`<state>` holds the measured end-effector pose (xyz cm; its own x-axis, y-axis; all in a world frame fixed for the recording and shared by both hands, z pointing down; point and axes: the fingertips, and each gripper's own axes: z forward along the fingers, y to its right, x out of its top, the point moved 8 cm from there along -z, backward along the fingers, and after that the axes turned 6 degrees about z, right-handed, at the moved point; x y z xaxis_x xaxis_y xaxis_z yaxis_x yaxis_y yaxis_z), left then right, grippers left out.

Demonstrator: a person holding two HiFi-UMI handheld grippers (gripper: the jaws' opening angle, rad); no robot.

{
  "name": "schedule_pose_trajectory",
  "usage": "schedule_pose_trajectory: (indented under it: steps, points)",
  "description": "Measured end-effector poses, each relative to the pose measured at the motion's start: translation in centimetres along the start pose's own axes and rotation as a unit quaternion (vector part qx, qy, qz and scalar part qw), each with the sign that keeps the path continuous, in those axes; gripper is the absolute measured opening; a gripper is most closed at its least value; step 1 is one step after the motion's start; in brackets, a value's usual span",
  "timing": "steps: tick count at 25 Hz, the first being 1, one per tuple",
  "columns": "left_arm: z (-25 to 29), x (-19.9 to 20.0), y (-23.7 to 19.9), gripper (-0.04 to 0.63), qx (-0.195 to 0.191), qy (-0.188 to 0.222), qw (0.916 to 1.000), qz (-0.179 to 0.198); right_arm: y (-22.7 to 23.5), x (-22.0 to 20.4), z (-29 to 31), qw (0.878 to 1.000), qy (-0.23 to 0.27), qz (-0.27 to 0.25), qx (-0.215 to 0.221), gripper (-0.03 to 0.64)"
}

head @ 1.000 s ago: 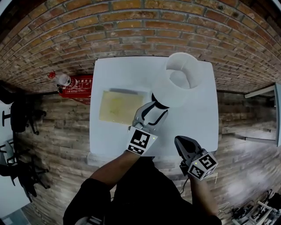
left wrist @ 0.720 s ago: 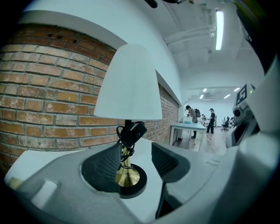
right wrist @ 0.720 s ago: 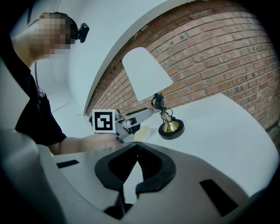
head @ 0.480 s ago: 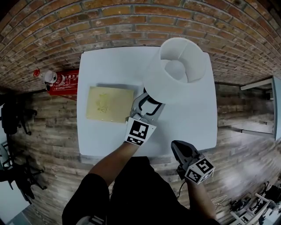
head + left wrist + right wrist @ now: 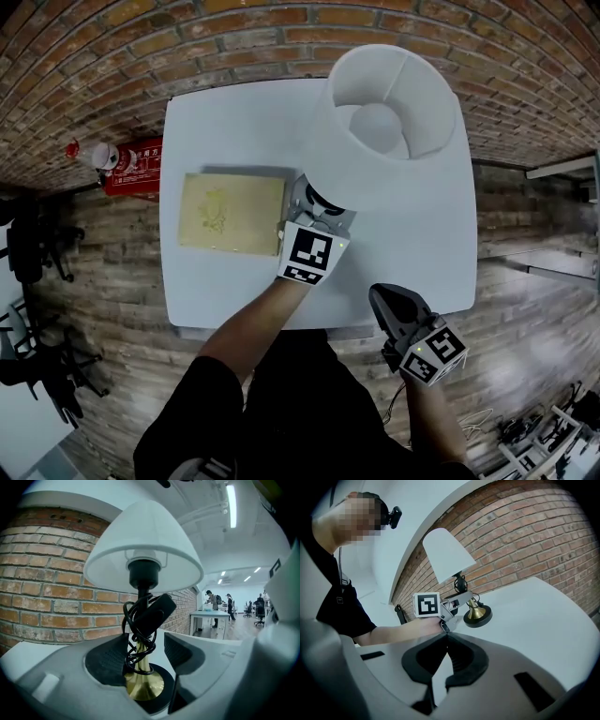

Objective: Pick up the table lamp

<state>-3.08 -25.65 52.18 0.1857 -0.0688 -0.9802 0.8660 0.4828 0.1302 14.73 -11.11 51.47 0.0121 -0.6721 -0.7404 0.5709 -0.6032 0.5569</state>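
The table lamp [image 5: 384, 122] has a white shade, a brass stem [image 5: 140, 679], a round black base [image 5: 478, 617] and a black cord wound round the stem. It stands upright on the white table [image 5: 225, 122]. My left gripper [image 5: 317, 202] reaches under the shade from the front. Its jaws [image 5: 145, 656] are opening on either side of the stem, and the right pad stands clear of it. In the right gripper view the left gripper [image 5: 459, 600] is level with the base. My right gripper [image 5: 398, 314] hangs shut and empty over the table's front edge.
A yellowish board [image 5: 232, 213] lies flat on the table, left of the lamp. A red box [image 5: 139, 167] and a bottle [image 5: 89, 155] lie on the floor by the brick wall [image 5: 234, 37]. Black office chairs [image 5: 33, 253] stand at the far left.
The lamp shade now looks larger and sits higher in the head view. The left gripper has slid further under the shade. The right gripper has barely shifted.
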Motion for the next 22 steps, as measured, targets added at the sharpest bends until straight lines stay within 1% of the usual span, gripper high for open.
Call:
schedule_pose_trajectory:
  steps: [7, 10, 16, 22]
  points:
    - [1.1, -0.1, -0.5, 0.229, 0.001, 0.017, 0.9999, 0.001, 1.1, -1.2, -0.2, 1.0, -0.003, 0.012, -0.013, 0.014]
    - [1.8, -0.1, -0.9, 0.229, 0.0, 0.018, 0.9998, 0.002, 1.7, -1.2, 0.3, 1.0, 0.004, 0.019, -0.017, 0.014]
    - [2.6, 0.1, -1.2, 0.229, -0.004, 0.013, 0.9999, 0.005, 1.8, 0.1, 1.5, 1.0, 0.018, 0.016, -0.007, 0.014]
    - [3.4, 0.2, -1.3, 0.229, -0.005, 0.028, 0.9996, 0.007, 2.1, 1.1, 2.0, 0.999, 0.028, 0.014, -0.012, 0.012]
